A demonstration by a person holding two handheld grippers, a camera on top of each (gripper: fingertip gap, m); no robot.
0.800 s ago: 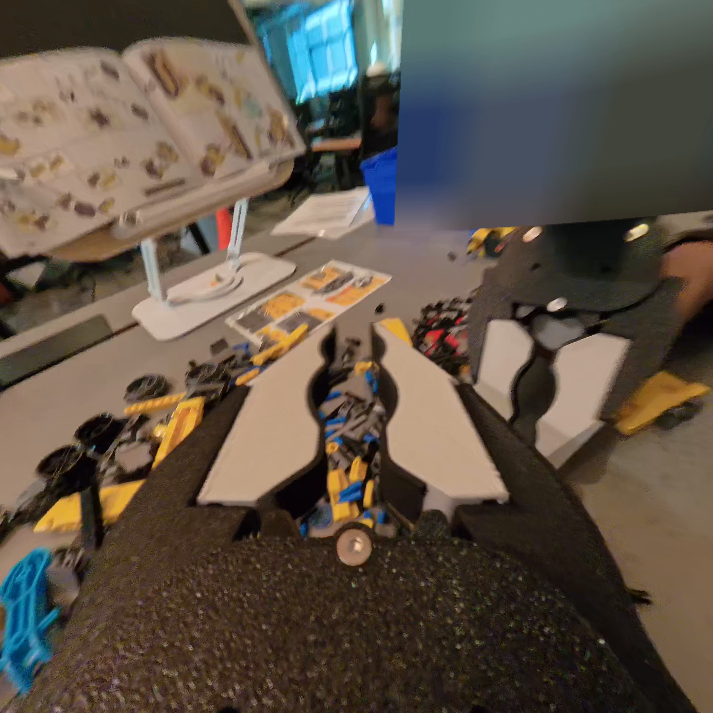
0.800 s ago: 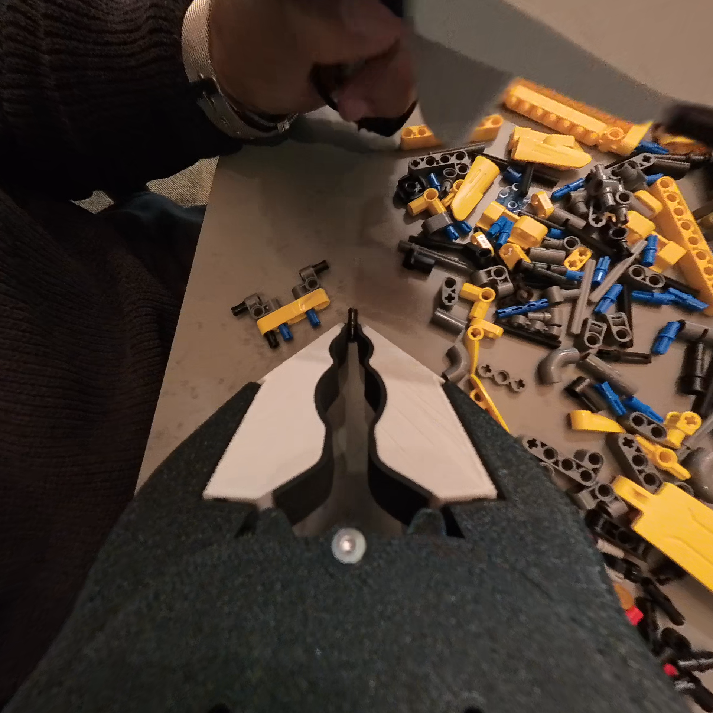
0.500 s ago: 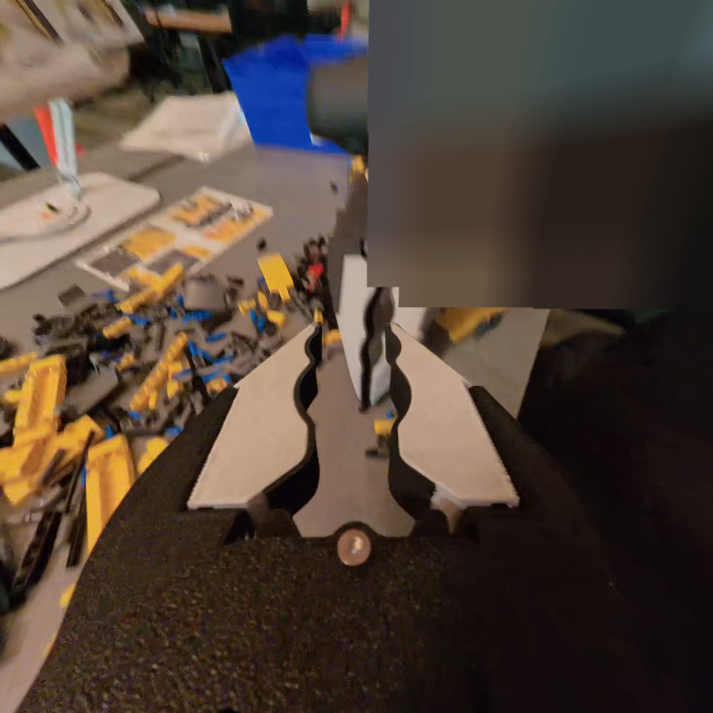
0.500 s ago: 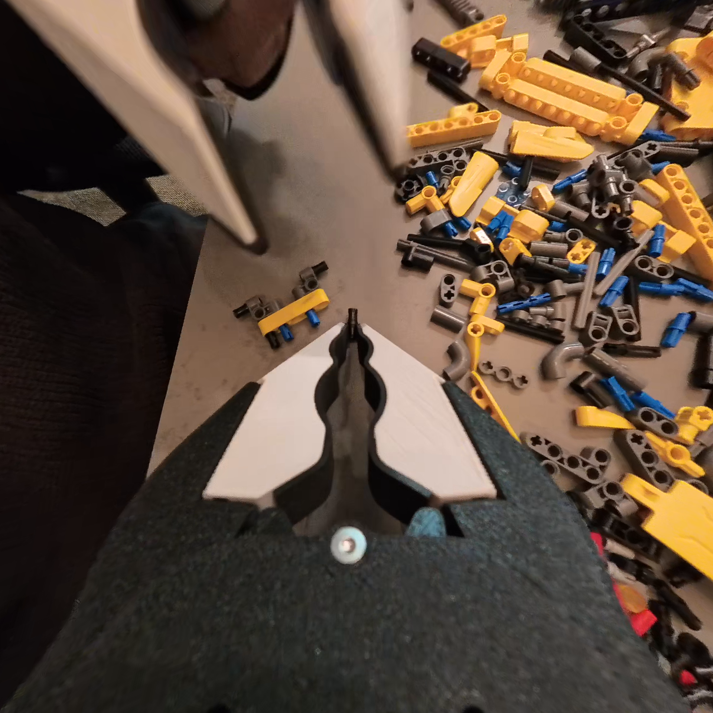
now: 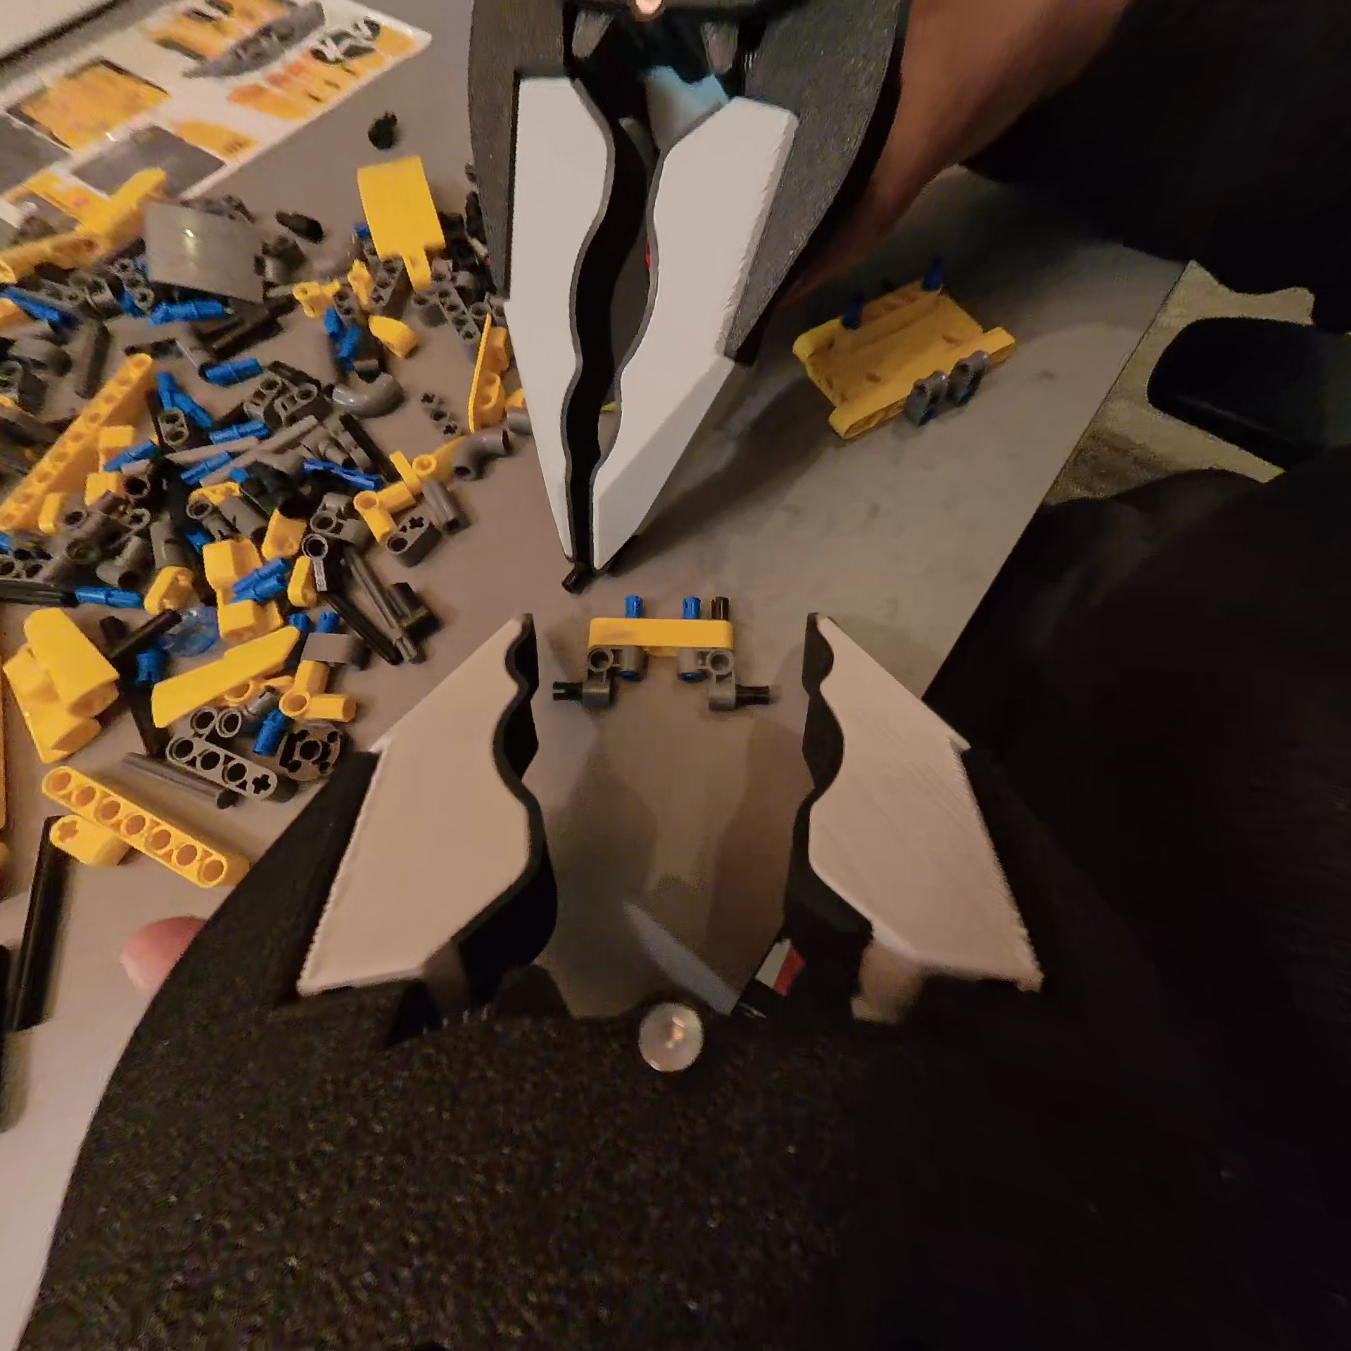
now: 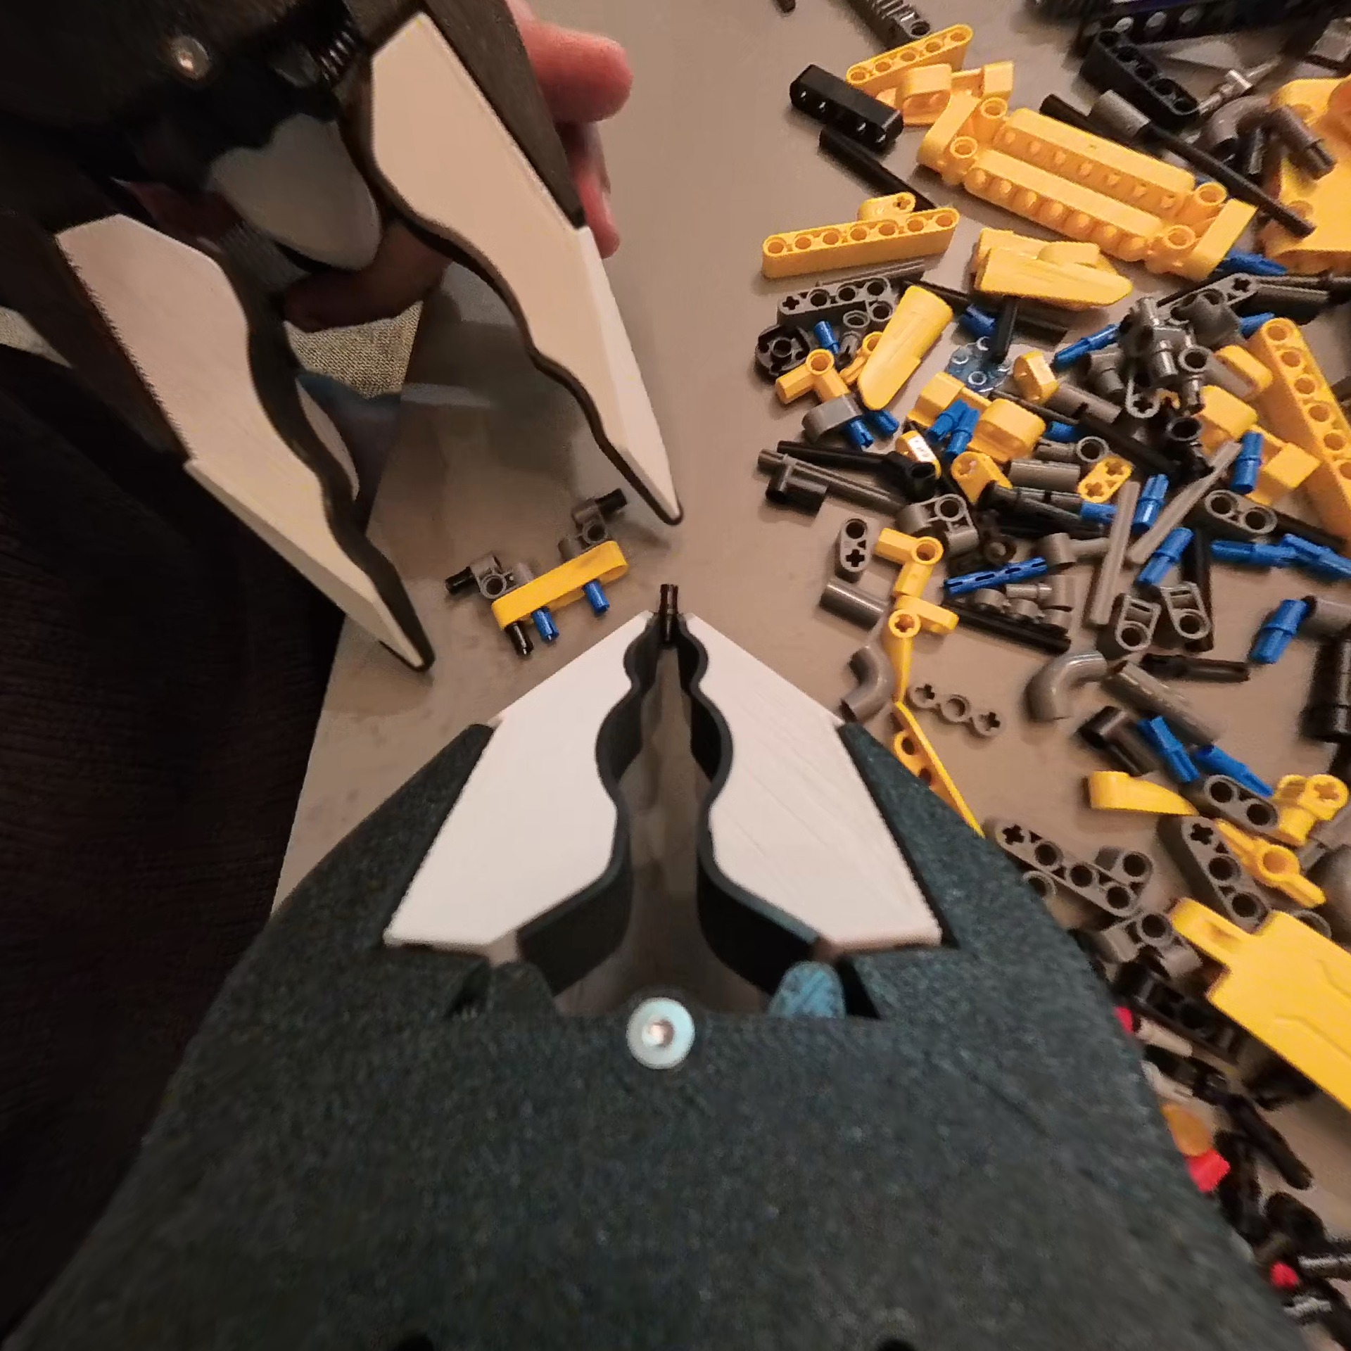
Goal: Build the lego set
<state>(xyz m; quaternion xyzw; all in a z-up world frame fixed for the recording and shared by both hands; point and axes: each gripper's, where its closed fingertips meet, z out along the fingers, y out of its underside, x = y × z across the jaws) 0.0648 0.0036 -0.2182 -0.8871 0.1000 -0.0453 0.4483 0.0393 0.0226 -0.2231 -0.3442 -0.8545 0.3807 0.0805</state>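
Observation:
A small assembly (image 5: 661,634), a yellow beam with grey connectors, blue pins and black pins, lies on the grey table near its edge. My left gripper (image 5: 669,632) is open wide, its fingertips on either side of the assembly without touching it. In the right wrist view the left gripper (image 6: 542,585) straddles the same assembly (image 6: 559,581). My right gripper (image 6: 667,621) is shut on a small black pin (image 6: 667,607), held just short of the assembly. From the left wrist view the right gripper (image 5: 585,563) comes down from above with the pin (image 5: 576,580) at its tip.
A dense pile of loose yellow, grey, blue and black parts (image 5: 219,512) (image 6: 1096,439) covers the table beside the grippers. A larger yellow assembly (image 5: 899,365) lies near the table edge (image 5: 1060,468). A printed sheet (image 5: 183,95) lies farther back. A person's dark clothing borders the edge. Less than 4 cm separates the two grippers' tips.
My left gripper has swung away from the pile to the near table edge, opened wide and come down around the small assembly. My right gripper keeps the black pin, nearly still.

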